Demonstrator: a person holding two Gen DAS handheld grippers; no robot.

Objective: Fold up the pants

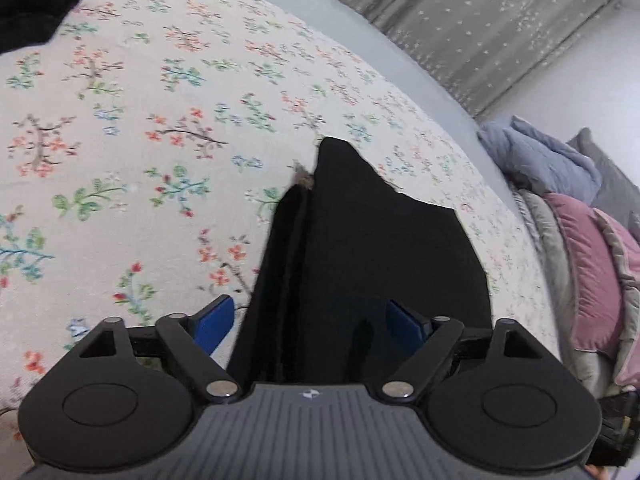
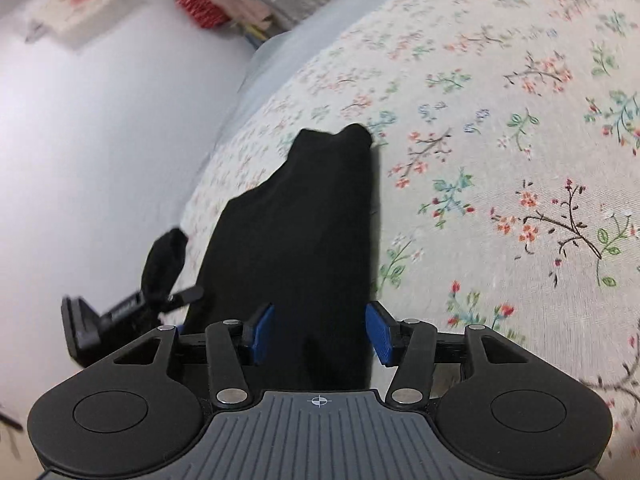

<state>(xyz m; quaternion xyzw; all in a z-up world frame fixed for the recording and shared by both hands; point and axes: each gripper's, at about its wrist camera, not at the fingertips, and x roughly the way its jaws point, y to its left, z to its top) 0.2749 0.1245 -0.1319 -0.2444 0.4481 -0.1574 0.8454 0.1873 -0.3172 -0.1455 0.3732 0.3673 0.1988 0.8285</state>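
My left hand-held gripper [image 1: 308, 320] is released, blue pads [image 1: 212, 326] spread wide; black pants [image 1: 372, 248] run btwn them, center-bottom of frame, lying on the floral bedspread [image 1: 140, 128]. My right hand-held gripper [image 2: 318, 332] is also let go, pads apart w/ pants [image 2: 300, 232] btwn, not pinched. Pink & grey pillows [image 1: 584, 264] at right edge of left view. No readable writing; only a small logo mark on each gripper body, plus blurred lettering on a black bracket [image 2: 120, 312] lower left, can't read it.

Both wrist views close, downward; shared pants [image 1: 360, 248]
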